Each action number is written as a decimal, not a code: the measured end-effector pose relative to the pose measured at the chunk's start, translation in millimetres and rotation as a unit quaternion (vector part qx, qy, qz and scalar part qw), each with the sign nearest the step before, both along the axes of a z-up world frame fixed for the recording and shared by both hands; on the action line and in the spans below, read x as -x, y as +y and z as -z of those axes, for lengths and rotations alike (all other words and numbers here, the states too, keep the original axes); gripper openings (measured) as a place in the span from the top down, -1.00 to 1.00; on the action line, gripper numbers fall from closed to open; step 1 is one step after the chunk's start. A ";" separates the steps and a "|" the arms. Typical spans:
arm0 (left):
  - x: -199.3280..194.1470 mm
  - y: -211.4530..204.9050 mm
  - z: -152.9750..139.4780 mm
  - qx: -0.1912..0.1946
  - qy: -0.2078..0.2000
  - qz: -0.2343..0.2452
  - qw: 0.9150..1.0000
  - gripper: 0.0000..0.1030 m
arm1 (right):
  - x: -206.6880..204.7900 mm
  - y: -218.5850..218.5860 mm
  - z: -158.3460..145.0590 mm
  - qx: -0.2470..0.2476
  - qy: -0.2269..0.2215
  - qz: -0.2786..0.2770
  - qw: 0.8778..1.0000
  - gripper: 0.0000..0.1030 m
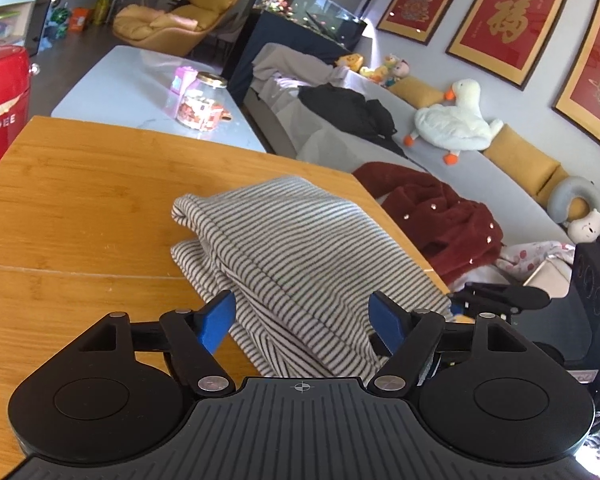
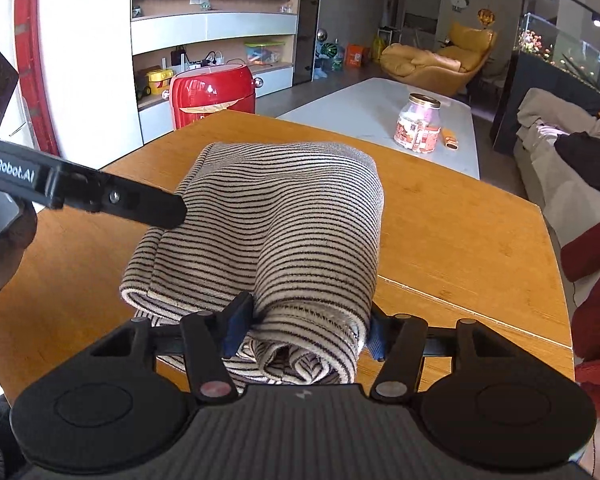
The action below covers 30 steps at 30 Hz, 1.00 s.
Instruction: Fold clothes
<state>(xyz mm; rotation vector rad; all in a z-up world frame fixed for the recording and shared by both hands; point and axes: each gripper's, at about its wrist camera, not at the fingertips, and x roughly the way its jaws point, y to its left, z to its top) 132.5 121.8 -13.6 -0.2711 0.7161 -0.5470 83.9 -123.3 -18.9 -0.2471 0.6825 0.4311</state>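
Note:
A grey-and-black striped garment [image 1: 300,248] lies folded in thick layers on the wooden table [image 1: 80,200]. My left gripper [image 1: 304,320] is open, its blue pads [image 1: 220,320] standing on either side of the garment's near part without pinching it. In the right wrist view the same garment [image 2: 292,216] bulges into a rolled fold. My right gripper [image 2: 308,326] holds that fold, with both pads pressed against its sides. The left gripper's black finger [image 2: 156,210] rests against the garment's left edge there. Part of the right gripper [image 1: 500,296] shows past the garment's right corner.
The table's right edge [image 1: 400,224] borders a grey sofa [image 1: 480,168] holding a dark red coat [image 1: 440,216], black clothing [image 1: 348,108] and a plush goose [image 1: 456,120]. Beyond the table stand a red cooler [image 2: 212,96] and a white table [image 2: 372,108] with a glass jar [image 2: 418,124].

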 end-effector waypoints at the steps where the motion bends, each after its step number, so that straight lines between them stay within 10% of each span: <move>1: -0.3 -2.9 3.3 -0.009 0.005 -0.001 1.000 -0.48 | 1.3 1.3 -0.3 0.005 -0.005 0.002 1.000 -0.15; 11: -0.9 -6.4 13.9 -0.036 0.013 -0.009 0.999 -0.64 | 6.4 8.3 -6.5 0.042 -0.054 -0.005 0.998 -0.49; 18: 4.9 -17.8 9.3 -0.068 0.000 -0.012 0.998 -0.66 | -6.8 -25.1 -51.0 -0.045 -0.082 0.015 0.995 -0.81; 30: 12.9 -16.2 15.1 -0.063 -0.019 -0.008 0.998 -0.69 | -44.2 -21.4 -8.7 -0.013 -0.020 0.066 0.998 -0.81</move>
